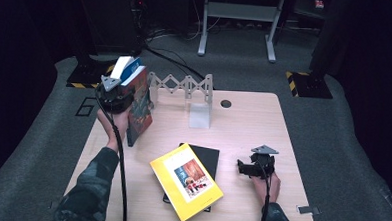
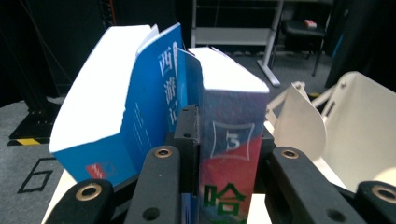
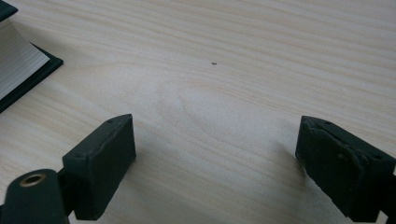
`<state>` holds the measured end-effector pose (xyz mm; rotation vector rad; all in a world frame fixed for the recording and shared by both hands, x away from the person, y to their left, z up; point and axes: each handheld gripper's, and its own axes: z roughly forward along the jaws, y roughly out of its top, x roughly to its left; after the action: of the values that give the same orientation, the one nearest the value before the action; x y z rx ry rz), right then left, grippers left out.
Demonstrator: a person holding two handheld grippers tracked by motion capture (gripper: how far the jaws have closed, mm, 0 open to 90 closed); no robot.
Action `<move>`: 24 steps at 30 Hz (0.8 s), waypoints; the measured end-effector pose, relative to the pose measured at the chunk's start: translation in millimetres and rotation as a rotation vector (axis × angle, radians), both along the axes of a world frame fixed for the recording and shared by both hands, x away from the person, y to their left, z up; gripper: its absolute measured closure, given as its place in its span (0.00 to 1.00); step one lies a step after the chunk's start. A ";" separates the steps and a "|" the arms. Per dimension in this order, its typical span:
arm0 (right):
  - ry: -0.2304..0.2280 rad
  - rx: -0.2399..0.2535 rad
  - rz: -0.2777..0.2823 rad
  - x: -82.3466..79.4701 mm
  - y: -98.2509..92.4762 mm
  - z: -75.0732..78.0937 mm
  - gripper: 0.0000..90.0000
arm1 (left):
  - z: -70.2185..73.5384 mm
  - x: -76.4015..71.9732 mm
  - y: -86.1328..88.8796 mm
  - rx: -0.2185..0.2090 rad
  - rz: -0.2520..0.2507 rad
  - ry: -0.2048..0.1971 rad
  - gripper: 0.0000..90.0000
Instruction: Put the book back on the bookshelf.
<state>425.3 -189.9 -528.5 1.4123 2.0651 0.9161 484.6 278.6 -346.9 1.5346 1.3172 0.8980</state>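
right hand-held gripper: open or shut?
Open. The right hand-held gripper has its jaws spread wide apart with only bare wooden table between them, nothing gripped.

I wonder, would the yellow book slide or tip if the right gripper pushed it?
The yellow book lies flat, half on a black book, so it would probably slide or pivot, not tip. Its cover looks glossy, so likely slippery. The right gripper is open beside it.

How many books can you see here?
4: a blue book and a red-covered book upright at the left gripper, a yellow book lying atop a black book.
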 end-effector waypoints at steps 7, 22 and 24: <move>-0.005 -0.006 -0.002 0.2 0.0 -0.2 0.13 | -5.1 -17.6 -2.0 0.022 -0.028 0.017 0.80; -0.002 -0.004 0.000 0.1 -0.2 0.0 0.13 | -8.9 -36.8 11.5 0.045 -0.064 0.099 0.78; -0.001 0.000 0.001 0.0 -0.2 0.0 0.13 | -8.5 -38.3 12.3 0.046 -0.063 0.102 0.78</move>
<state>425.3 -190.1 -528.5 1.4103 2.0656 0.9164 446.3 290.9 -355.5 1.6675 1.3199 0.8252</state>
